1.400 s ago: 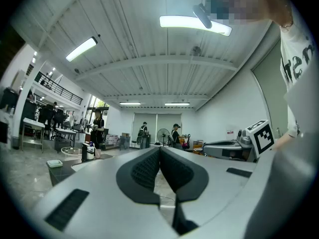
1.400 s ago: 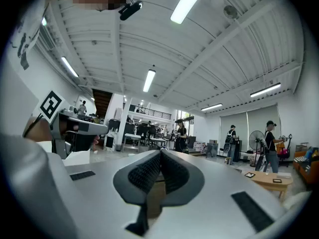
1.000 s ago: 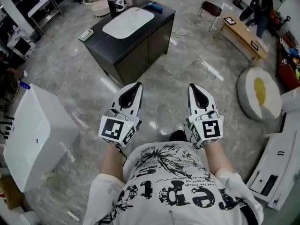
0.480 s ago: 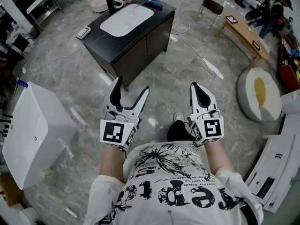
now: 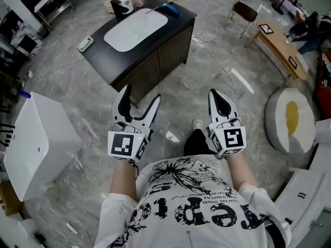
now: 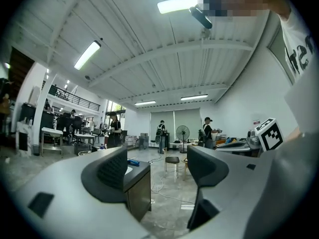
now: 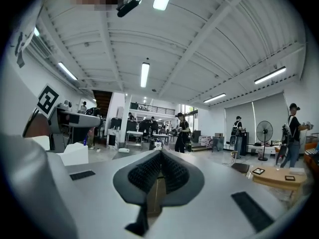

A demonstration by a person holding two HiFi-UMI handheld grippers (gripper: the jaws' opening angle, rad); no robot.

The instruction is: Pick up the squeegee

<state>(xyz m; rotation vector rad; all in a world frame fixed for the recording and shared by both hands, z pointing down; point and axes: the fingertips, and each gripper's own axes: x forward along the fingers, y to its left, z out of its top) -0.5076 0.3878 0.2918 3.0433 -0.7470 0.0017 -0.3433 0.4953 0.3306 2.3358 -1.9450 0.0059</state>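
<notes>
While the left gripper (image 5: 139, 93) has just spread empty jaws wide, the right gripper (image 5: 215, 93) is closed, empty.

My left gripper (image 5: 139, 93) has just been opening its jaws. A second ago they were together; now they stand wide apart with nothing between them. Both it and my right gripper (image 5: 217, 95) have come closer to the dark cabinet (image 5: 155, 61), and from the head view my left tip now overlaps the cabinet's front.
</notes>
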